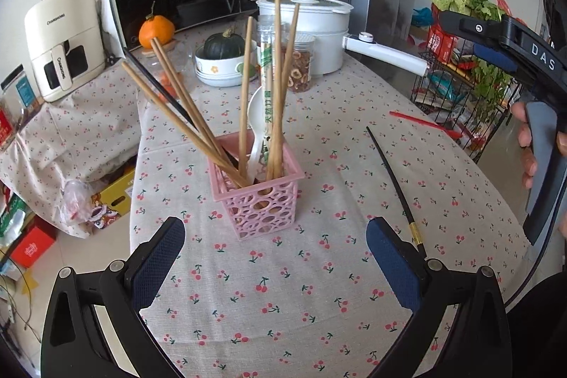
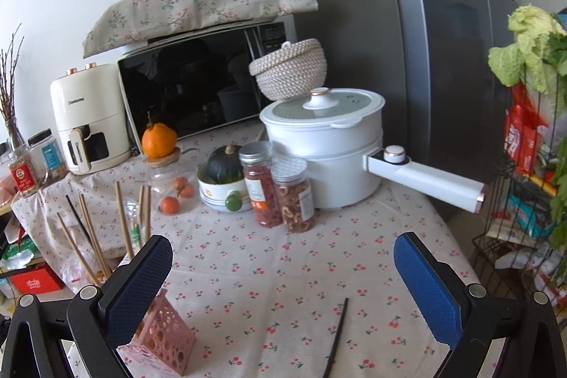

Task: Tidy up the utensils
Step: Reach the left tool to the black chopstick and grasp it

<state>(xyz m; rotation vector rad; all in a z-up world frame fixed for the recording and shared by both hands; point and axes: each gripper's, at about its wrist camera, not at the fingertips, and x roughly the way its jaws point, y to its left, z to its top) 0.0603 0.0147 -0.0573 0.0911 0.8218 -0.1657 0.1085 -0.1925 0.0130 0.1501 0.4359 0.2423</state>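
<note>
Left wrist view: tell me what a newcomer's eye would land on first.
The pink basket mid-table, bristling with wooden chopsticks and a white spoon. Right of it one black chopstick lies loose on the cherry-print cloth, with a red utensil farther back by the table's edge. Both grippers, left and right, are open and empty.

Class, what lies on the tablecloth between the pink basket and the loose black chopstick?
Only bare tablecloth, between pink basket and black chopstick; left wrist view.
</note>
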